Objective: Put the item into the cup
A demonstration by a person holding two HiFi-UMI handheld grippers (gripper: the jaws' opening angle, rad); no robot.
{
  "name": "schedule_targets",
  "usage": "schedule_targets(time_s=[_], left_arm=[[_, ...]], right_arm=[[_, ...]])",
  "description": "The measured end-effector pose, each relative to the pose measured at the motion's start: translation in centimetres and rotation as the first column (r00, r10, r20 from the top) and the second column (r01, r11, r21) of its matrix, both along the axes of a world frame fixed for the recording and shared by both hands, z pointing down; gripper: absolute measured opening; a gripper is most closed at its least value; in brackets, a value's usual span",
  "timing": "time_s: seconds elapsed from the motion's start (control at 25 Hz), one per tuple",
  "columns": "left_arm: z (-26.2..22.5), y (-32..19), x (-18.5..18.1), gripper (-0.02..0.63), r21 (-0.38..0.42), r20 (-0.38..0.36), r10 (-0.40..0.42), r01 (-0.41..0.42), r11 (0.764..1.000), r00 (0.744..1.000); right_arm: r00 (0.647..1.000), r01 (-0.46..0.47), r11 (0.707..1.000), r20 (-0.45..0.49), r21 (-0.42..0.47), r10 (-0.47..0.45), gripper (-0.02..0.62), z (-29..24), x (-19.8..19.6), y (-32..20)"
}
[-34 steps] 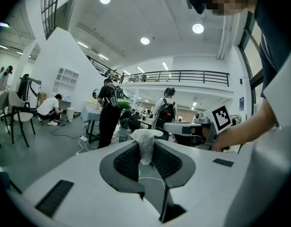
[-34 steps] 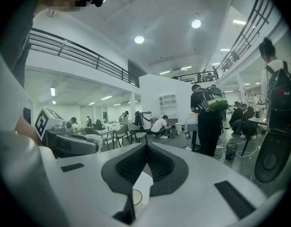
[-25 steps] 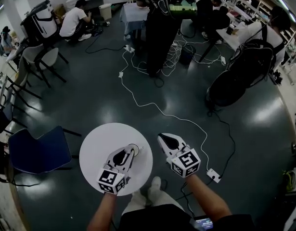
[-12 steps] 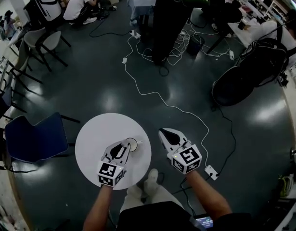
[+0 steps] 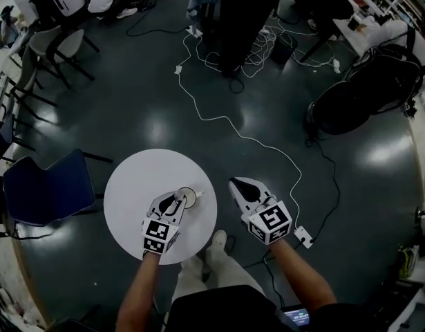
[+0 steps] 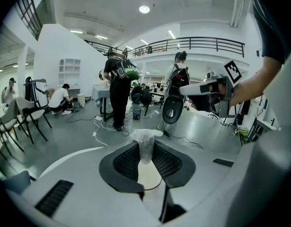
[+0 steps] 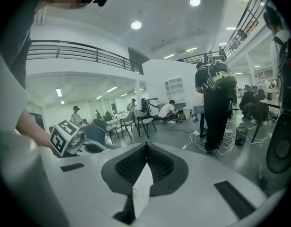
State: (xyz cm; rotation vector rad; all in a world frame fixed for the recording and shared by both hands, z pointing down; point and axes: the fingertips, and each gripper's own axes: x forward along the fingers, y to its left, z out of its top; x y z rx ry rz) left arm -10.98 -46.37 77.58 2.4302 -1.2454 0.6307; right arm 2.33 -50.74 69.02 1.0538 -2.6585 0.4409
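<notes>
Dark glossy floor, loose cables, a round white table [image 5: 133, 185] near the feet.

Head view: left gripper [image 5: 179, 200] is over the table, tips at the cup [image 5: 190, 198], which is partly hidden. Right gripper [image 5: 237, 185] is off the table's edge.

Left gripper view: jaws pinch a white crinkled item [image 6: 145, 141], with a sliver of cup rim below.

Right gripper view: jaws pressed together at the tips. Pale wedge lower down, unclear.

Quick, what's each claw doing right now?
Left claw: closed on a crumpled white item.
Right claw: closed, nothing held.
</notes>
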Motion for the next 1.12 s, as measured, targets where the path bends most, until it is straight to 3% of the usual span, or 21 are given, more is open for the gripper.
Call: schedule_targets(time_s=[0.4,0.6,1.12], left_arm=[[3.2,0.1,0.4,0.078,-0.034,-0.021,-0.036,0.035,0.999,0.999],[3.6,0.2,0.6,0.133,-0.055,-0.056,-0.054,0.051,0.997,0.997],[4.5,1.1,0.5,0.183,-0.062,-0.060,-0.071,0.067,0.996,0.996]], right_arm=[[1.000,-0.004,0.999,-0.004,-0.036,0.004,0.017,2.3,0.5,-0.2],[1.000,-0.005,0.999,-0.017,-0.048,0.004,0.017,3.1,0.5,0.0],[1.000,-0.007,0.999,-0.029,-0.054,0.006,0.017,3.8,0.9,1.0]])
